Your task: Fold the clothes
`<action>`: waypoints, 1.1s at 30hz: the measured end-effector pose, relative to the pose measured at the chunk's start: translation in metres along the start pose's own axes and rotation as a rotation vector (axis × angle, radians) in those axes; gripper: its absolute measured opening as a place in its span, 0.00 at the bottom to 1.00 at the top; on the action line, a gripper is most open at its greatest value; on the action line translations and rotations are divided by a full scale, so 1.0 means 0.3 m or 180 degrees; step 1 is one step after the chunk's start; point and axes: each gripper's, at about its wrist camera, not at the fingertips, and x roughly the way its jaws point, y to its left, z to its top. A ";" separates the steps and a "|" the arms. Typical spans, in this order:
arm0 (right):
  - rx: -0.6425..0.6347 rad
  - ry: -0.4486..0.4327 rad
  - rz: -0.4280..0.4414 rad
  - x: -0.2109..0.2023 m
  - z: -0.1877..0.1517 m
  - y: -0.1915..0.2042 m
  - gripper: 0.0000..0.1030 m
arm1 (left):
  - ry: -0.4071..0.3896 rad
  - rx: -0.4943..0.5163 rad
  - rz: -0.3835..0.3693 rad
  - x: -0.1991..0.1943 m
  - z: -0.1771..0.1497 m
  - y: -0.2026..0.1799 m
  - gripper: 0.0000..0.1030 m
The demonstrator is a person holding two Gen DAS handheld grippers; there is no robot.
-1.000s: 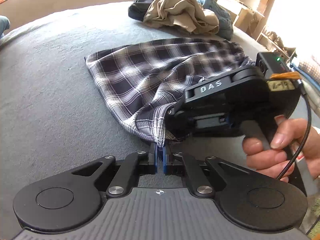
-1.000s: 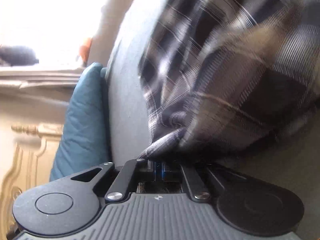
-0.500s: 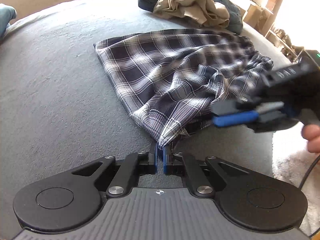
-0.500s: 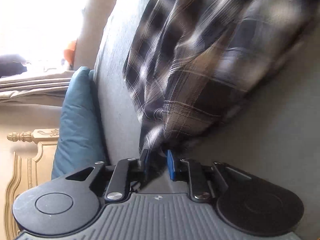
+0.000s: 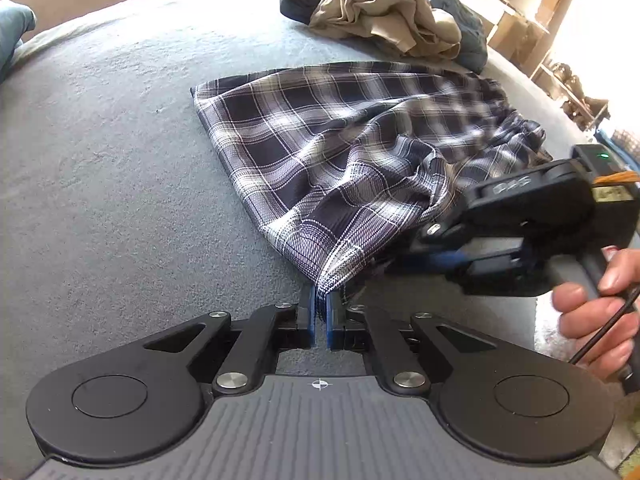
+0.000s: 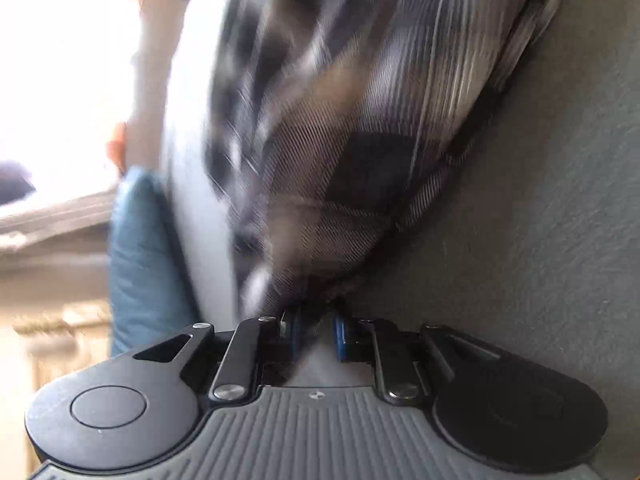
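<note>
A dark plaid garment point(image 5: 320, 152) lies spread on the grey bed point(image 5: 100, 180), its near corner lifted. My left gripper point(image 5: 319, 312) is shut on that corner. To the right, a hand point(image 5: 600, 308) holds the right gripper's black body point(image 5: 532, 208), low against the garment's right side, with its blue fingers tucked under a fold. In the blurred right wrist view the plaid garment point(image 6: 340, 120) fills the frame. There my right gripper point(image 6: 316, 332) is open a little, with a bunched edge of cloth running down between its fingers.
A heap of clothes point(image 5: 392, 12), beige on top with dark and blue pieces, sits at the far side of the bed. Wooden shelves point(image 5: 532, 20) stand beyond it. A teal pillow point(image 6: 144, 260) lies at the bed's edge by a carved cream headboard.
The right gripper let go of the cloth and drew off to the right, then came back against the garment's edge. The left gripper kept its hold and pulled the corner slightly nearer.
</note>
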 end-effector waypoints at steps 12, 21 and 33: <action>0.0024 -0.0002 0.0050 0.060 -0.013 0.005 0.12 | 0.0048 0.0008 -0.0043 0.000 -0.004 0.018 0.02; -0.0326 -0.0002 -0.0344 0.059 -0.037 0.042 0.02 | 0.0212 0.0558 0.0128 0.057 -0.037 -0.027 0.02; -0.2264 -0.0450 -0.0840 -0.176 -0.041 0.370 0.07 | 0.0298 0.0857 0.0265 0.103 -0.070 -0.062 0.03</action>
